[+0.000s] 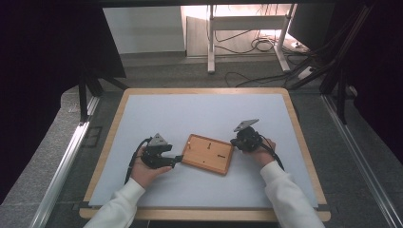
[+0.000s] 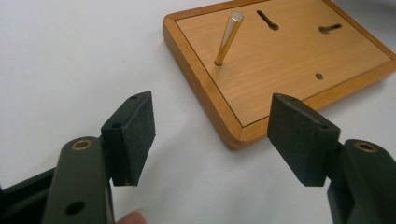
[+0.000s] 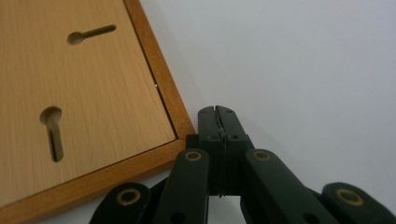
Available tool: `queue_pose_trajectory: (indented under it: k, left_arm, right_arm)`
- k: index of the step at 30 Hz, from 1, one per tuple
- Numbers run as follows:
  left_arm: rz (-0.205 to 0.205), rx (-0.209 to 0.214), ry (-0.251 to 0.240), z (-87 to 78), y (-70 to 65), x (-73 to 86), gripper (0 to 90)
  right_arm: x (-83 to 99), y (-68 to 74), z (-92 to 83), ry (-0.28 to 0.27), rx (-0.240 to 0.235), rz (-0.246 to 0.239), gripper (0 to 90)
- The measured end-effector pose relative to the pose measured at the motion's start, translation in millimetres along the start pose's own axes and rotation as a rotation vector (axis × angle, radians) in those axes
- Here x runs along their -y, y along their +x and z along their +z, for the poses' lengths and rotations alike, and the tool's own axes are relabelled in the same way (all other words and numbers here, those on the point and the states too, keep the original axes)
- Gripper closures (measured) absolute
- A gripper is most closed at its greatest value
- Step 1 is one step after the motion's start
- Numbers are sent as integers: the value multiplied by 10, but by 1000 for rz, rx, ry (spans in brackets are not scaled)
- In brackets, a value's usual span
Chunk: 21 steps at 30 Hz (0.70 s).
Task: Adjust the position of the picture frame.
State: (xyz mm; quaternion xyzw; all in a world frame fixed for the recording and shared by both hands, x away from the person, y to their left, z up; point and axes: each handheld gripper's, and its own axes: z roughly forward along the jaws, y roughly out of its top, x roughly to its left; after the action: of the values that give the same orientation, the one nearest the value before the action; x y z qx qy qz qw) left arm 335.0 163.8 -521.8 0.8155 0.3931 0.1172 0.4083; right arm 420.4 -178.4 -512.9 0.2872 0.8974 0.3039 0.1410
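A wooden board (image 1: 207, 153) with a raised rim lies flat on the white table mat, its face cut with two keyhole slots (image 3: 91, 33). A brass pin (image 2: 228, 37) stands tilted in a hole near the board's corner. My left gripper (image 1: 177, 159) sits just left of the board, open, its jaws level with the board's near corner (image 2: 236, 135) and holding nothing. My right gripper (image 1: 234, 142) rests at the board's right edge, shut, with its pressed-together jaws (image 3: 217, 122) close against the rim corner and nothing between them.
The white mat (image 1: 204, 114) covers a wood-edged table (image 1: 304, 142). Beyond its far edge are a desk frame (image 1: 211, 42), loose cables (image 1: 259, 45) on the floor and black stands at both sides. Open mat lies all around the board.
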Motion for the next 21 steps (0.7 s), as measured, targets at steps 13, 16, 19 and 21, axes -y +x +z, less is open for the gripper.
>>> queue_pose_trajectory:
  k: [13,16,19,21]
  left_arm:
    - [1,0,-6,-12,-2,-1,320]
    - [-1,-3,-9,-21,7,-1,320]
    - [-6,-1,-10,-28,14,0,320]
    - [-6,0,-9,-27,12,0,320]
  right_arm:
    - [97,333,-153,14,-37,-96,900]
    - [83,434,-175,12,-48,-116,900]
    - [90,527,-211,21,-42,-132,900]
    - [118,555,-237,19,-42,-121,900]
